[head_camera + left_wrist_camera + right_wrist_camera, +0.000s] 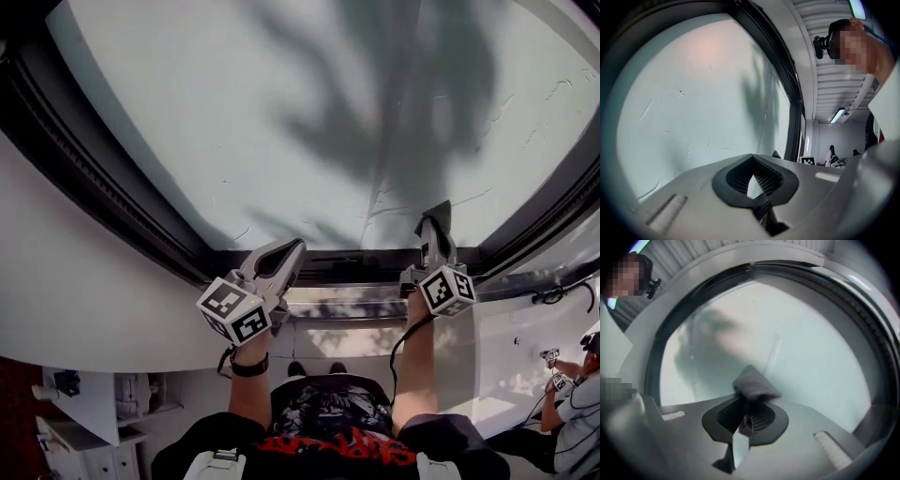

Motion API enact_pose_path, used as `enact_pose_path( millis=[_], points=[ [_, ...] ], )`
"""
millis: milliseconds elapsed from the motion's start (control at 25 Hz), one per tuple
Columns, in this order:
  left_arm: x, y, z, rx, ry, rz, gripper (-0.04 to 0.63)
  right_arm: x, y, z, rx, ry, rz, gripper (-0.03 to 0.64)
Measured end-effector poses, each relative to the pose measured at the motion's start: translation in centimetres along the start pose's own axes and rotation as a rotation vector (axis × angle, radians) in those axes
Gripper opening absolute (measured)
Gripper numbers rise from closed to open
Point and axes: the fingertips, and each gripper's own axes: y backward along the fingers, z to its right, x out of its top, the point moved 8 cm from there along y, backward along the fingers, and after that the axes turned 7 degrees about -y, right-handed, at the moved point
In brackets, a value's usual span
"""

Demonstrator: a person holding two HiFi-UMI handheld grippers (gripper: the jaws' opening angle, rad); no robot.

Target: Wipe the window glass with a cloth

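Note:
The window glass [281, 112] is a large pale pane in a dark frame [112, 192], crossed by grey shadows. My right gripper [433, 230] is raised at the pane's lower edge, right of centre, shut on a small grey cloth [438, 212]. In the right gripper view the cloth [754, 383] bunches out of the right gripper [749, 416] against the glass [801, 333]. My left gripper [289, 251] is lower, by the bottom frame, shut with nothing in it. In the left gripper view the left gripper [754, 180] points at the glass [693, 103].
A white sill [356, 305] runs under the frame. A dark cable [562, 292] lies on the wall at right. Another person [574, 398] is seated at the lower right. White shelves [94, 422] stand at the lower left.

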Motion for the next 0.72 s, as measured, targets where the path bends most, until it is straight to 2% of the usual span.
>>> enact_pose_path(
  millis=[80, 160, 480, 600, 720],
  points=[
    [0.4, 1.4, -0.4, 0.012, -0.007, 0.002, 0.002, -3.2, -2.0, -6.4, 0.176, 0.042, -0.039, 0.017],
    [1.0, 3.5, -0.7, 0.045, -0.020, 0.000, 0.002, -6.9, -4.0, -12.1, 0.304, 0.044, -0.115, 0.017],
    [1.3, 15.5, -3.6, 0.308, -0.034, 0.031, 0.002, -20.5, -7.1, -29.9, 0.669, 0.033, -0.458, 0.017],
    [1.7, 19.8, -4.7, 0.419, -0.037, 0.046, 0.002, -24.4, -7.0, -34.9, 0.778, 0.062, -0.568, 0.017],
    [2.1, 23.2, -5.1, 0.499, -0.042, 0.059, 0.002, -26.8, -7.0, -37.3, 0.808, 0.073, -0.625, 0.015]
  ],
)
